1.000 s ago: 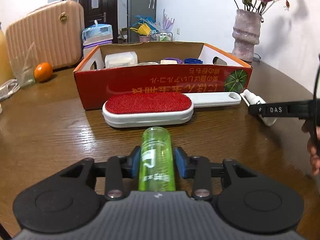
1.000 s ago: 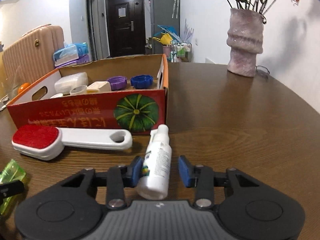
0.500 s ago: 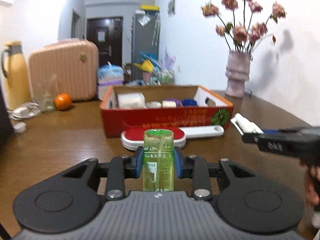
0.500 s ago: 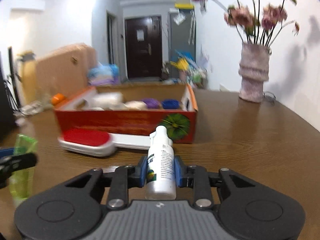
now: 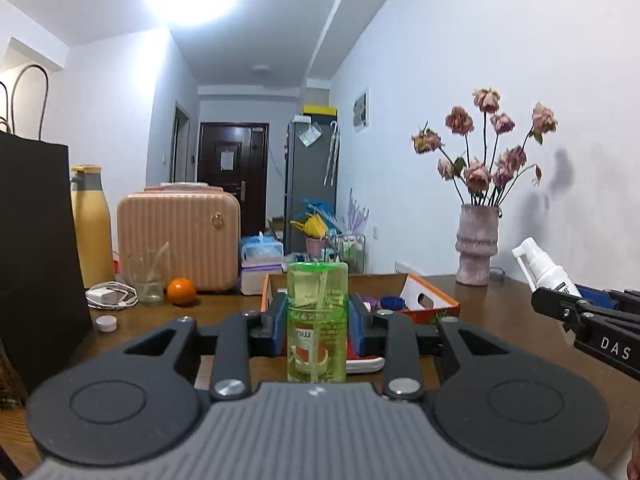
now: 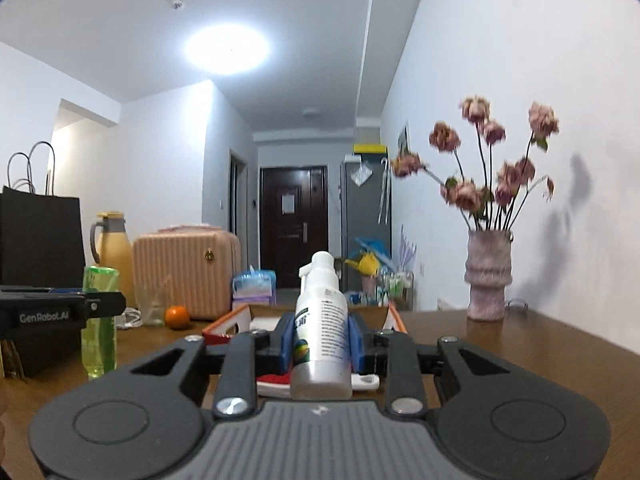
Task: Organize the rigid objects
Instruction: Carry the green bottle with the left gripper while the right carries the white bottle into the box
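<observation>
Table [image 5: 500, 312]: the brown wooden top is running across the lower half of both views, carrying everything else.
Cardboard box [image 5: 434, 300]: the orange-rimmed box is sitting open at centre frame in the left wrist view, half hidden behind the gripper; caps and small containers are lying inside it.
Left gripper [image 5: 318, 330]: its blue pads are clamping the green translucent bottle [image 5: 317, 320], holding it upright at lower centre, clear of the table.
Right gripper [image 6: 320, 338]: its pads are pressing on the white spray bottle [image 6: 321, 328], nozzle up, at lower centre of the right wrist view.
Lint brush [image 6: 276, 383]: the red-faced brush is lying low between the box and the grippers, mostly hidden.
Step in hand: probably carrying both bottles toward the box.
Doing it well: I would be keeping both grips firm, passing above the near wall and the brush, and lowering each bottle into a free patch before releasing, keeping the two grippers from colliding.
</observation>
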{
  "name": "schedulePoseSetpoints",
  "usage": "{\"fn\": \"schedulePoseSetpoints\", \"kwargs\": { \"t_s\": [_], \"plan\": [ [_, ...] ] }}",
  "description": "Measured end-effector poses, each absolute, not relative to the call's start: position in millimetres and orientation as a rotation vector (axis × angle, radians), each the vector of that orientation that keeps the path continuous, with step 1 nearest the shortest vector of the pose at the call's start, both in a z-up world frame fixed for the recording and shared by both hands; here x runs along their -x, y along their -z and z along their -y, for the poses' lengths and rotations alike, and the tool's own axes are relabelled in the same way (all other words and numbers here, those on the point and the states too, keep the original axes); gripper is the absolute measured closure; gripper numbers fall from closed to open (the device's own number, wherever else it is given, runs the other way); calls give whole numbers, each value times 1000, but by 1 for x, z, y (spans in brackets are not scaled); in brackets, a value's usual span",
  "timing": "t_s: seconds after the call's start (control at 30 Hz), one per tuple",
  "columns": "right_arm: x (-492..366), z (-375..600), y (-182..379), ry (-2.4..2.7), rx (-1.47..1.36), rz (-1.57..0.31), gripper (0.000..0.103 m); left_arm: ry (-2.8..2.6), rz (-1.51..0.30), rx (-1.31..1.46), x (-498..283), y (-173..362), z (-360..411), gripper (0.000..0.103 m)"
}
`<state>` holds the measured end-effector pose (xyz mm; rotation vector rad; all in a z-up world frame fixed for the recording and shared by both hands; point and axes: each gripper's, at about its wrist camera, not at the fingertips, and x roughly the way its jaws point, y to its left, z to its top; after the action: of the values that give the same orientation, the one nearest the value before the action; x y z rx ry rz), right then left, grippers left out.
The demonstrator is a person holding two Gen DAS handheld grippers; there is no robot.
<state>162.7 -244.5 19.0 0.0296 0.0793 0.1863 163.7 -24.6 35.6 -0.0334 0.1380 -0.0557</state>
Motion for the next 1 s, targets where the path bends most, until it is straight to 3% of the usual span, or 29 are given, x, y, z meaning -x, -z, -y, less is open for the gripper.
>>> {"fn": "schedulePoseSetpoints", "kwargs": {
  "t_s": [0.37,0.7,1.0],
  "plan": [
    [-196,246,-22,-200,-42,-120,76,104,-200,87,-206,-48,9,72],
    [-322,269,-43,-229,-68,-189,76,154,-290,70,-347,-87,3,72],
    [-469,276,-53,-289,-87,-418,76,294,-497,-243,-489,-91,48,72]
  ]
}}
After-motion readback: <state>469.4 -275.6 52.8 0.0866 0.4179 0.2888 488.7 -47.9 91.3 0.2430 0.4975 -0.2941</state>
